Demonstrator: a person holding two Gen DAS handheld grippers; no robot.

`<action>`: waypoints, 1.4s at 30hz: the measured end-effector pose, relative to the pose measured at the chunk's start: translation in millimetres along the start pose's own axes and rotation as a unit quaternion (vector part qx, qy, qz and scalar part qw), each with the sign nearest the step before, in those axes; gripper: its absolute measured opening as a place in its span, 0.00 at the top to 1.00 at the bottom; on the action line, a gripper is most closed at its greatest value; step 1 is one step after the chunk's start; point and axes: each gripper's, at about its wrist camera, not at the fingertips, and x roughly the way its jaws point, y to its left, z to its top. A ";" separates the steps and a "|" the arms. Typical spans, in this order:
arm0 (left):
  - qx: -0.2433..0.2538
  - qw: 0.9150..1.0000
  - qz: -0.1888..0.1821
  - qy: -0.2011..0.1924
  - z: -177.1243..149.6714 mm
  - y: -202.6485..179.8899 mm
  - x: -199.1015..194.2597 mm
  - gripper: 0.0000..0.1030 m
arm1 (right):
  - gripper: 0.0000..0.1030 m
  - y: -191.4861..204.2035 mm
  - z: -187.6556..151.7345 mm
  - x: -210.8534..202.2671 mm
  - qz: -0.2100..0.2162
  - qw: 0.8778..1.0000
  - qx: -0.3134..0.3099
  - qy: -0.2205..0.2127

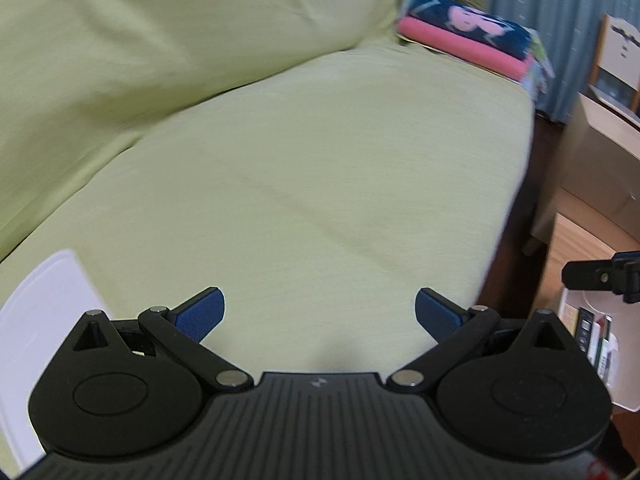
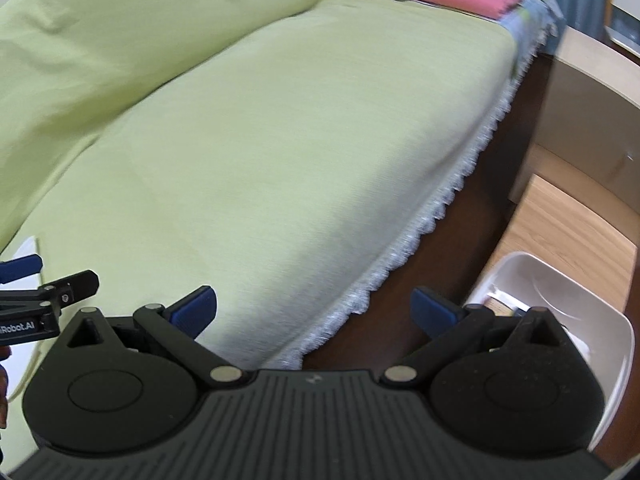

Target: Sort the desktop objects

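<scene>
I am holding the left tool [image 1: 320, 312] and right tool [image 2: 314, 310] with jaws spread wide, both empty, over the green-covered bed [image 1: 320, 180]. The white bin [image 2: 580, 304] on the floor beside the bed is holding small blurred objects, probably light and rigid; gripping each across its narrow sides looks best.

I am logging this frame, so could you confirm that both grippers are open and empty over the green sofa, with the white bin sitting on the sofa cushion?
Not quite: the white bin sits on the wooden floor beside the green sofa, as the right wrist view shows. Both the left gripper and right gripper are open and empty.
</scene>
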 end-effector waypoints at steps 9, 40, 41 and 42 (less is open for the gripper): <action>-0.075 0.995 0.064 -0.011 -31.5 85.0 -29.2 0.01 | 0.01 73.2 -0.2 8.5 0.076 0.992 -0.085 -0.044; -0.214 0.968 0.123 0.052 -186.1 251.9 -56.0 0.19 | 0.13 293.8 -65.3 62.6 0.292 0.934 -0.180 0.102; -0.214 0.967 0.122 0.058 -186.8 251.9 -54.0 0.21 | 0.13 297.8 -67.5 64.2 0.292 0.933 -0.182 0.105; -0.215 0.968 0.118 0.061 -187.5 250.7 -52.8 0.24 | 0.13 301.0 -68.9 66.6 0.289 0.933 -0.183 0.109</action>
